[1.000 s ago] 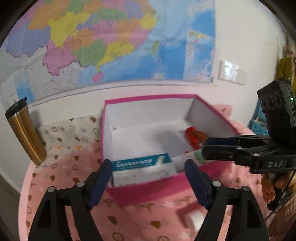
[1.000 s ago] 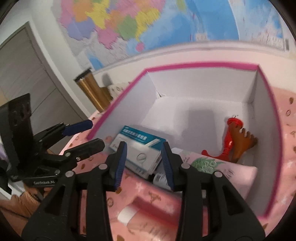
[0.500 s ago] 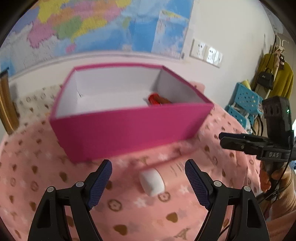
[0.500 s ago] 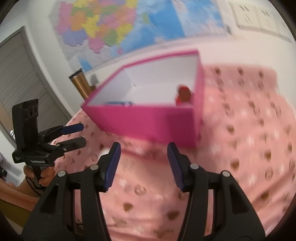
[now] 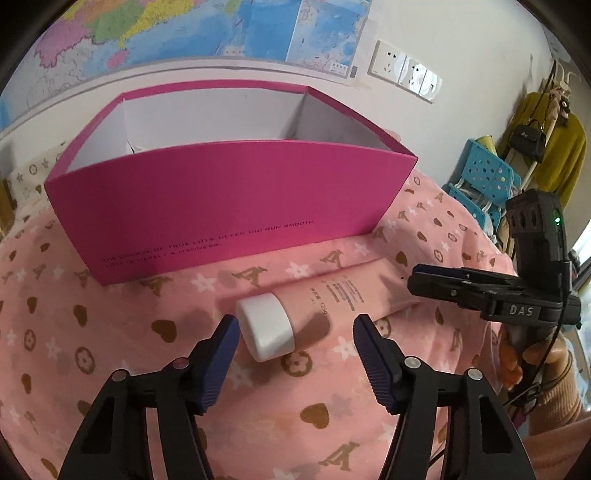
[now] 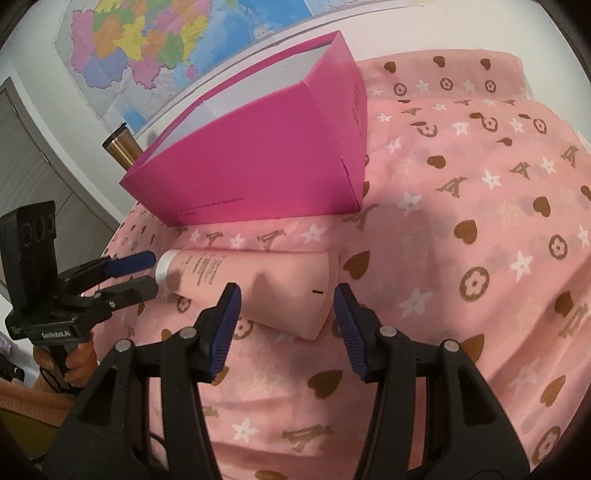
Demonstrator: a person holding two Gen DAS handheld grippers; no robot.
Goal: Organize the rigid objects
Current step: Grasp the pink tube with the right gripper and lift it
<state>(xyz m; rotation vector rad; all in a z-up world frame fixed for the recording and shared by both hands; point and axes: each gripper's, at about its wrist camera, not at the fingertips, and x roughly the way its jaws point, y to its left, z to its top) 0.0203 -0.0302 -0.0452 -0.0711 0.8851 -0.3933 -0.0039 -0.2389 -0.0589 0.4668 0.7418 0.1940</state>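
Left gripper: jaws spread wide, holding nothing. The white flip cap of the pale pink plastic squeeze tube lies between the blue finger pads, nearer the left pad and not touching either. The tube body runs forward and to the right of this gripper, lying flat on the cloth just in front of the magenta cardboard storage box.

Right gripper: jaws equally wide, empty. The crimped tail end of the tube sits between its pads; the cap end points away to its left, toward the other gripper. The box stands ahead and slightly left.

Step in hand, as judged: grasp the tube for transfer into the box. Recommended procedure:
1. Close on the rigid cap or the firm shoulder, not the soft mid-body, which is likely to deform and slip.
2. Centre the part between the pads before closing, so that it is not pushed sideways.
3. Lower the pads close to the cloth without pinching the fabric.
4. Lift above the front wall of the box before moving forward.

Surface: a pink cloth printed with brown hearts, white stars and ring flowers, loosely wrinkled. Room: a coloured wall map behind the box, white wall sockets to its right, a blue perforated plastic basket and a yellow garment with a black handbag at far right. A gold metal tumbler stands behind the box's left corner in the right wrist view.
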